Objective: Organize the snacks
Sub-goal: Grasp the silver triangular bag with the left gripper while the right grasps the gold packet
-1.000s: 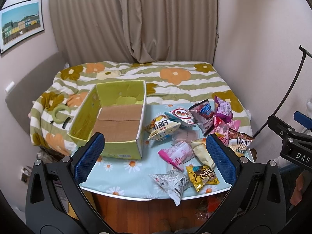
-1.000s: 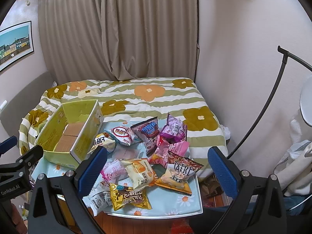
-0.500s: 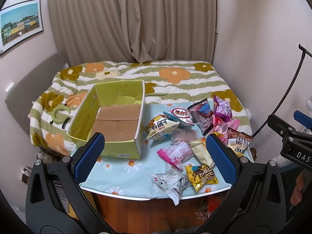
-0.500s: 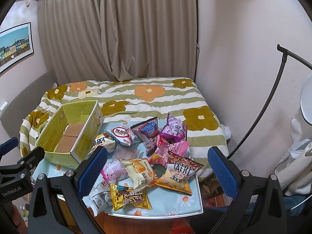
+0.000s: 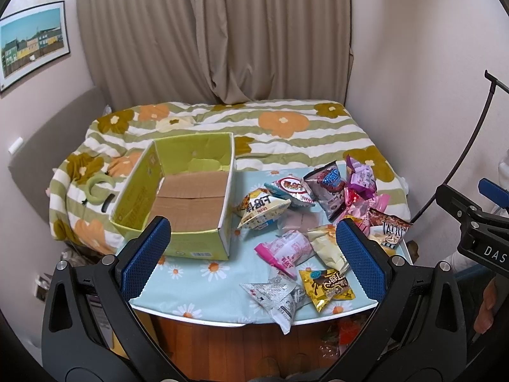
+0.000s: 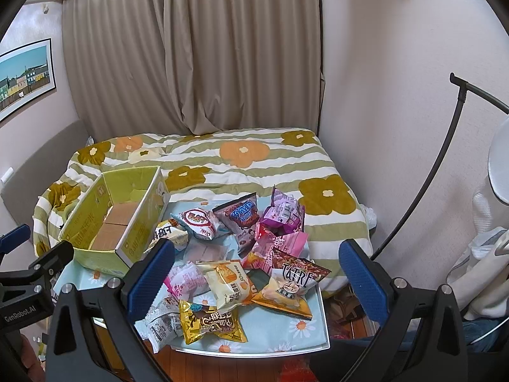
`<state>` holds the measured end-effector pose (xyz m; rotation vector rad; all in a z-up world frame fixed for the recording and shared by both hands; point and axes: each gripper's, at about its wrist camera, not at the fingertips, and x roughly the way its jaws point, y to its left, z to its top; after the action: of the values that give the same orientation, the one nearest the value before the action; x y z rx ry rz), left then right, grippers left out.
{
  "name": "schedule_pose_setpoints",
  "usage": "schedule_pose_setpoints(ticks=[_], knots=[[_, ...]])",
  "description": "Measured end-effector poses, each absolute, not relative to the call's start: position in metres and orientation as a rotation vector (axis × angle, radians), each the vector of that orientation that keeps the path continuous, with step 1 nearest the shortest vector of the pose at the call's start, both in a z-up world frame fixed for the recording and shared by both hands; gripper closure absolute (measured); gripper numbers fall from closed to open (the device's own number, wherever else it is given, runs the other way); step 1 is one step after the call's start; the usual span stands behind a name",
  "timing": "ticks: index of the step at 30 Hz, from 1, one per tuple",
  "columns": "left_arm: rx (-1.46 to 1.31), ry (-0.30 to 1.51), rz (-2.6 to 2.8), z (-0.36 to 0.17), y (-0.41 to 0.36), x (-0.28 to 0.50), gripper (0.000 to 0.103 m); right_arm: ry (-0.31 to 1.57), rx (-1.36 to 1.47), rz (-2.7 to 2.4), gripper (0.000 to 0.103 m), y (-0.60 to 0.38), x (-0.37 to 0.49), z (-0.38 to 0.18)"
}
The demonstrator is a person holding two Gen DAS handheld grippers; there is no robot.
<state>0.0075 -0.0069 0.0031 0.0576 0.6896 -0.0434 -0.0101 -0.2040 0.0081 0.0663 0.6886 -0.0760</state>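
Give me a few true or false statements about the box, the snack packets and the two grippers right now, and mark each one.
1. The green cardboard box has snack packets inside. False: it holds none; only its brown cardboard floor shows.
2. The left gripper is open and holds nothing. True.
3. The purple packet lies at the far side of the snack pile. True.
4. The right gripper is shut on the gold packet. False: its jaws stand wide apart, and the gold packet lies on the table.
5. The silver packet lies near the table's front edge. True.
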Motion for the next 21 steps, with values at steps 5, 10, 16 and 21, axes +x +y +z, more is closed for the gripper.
schedule_pose_setpoints(ticks=[5,10,16,21], knots=[[0.059,0.704,-0.041,0.001,-0.008,0.008,0.001,0.691,0.066,-0.072,0.0,-0.204,-0.01,0.008],[0.044,0.772,-0.038,-0.011,-0.004,0.014,0.001,0.723,0.058,-0.033,0.0,-0.202,-0.004,0.003],[0.018,0.929,-0.03,-0.066,0.0,0.023,0.001,0.832,0.068,0.037,0.0,-0.202,0.015,-0.034],[-0.079,1.058,-0.058,-0.123,0.006,0.032,0.001,0.935,0.112,0.109,0.0,-0.203,0.028,-0.087]])
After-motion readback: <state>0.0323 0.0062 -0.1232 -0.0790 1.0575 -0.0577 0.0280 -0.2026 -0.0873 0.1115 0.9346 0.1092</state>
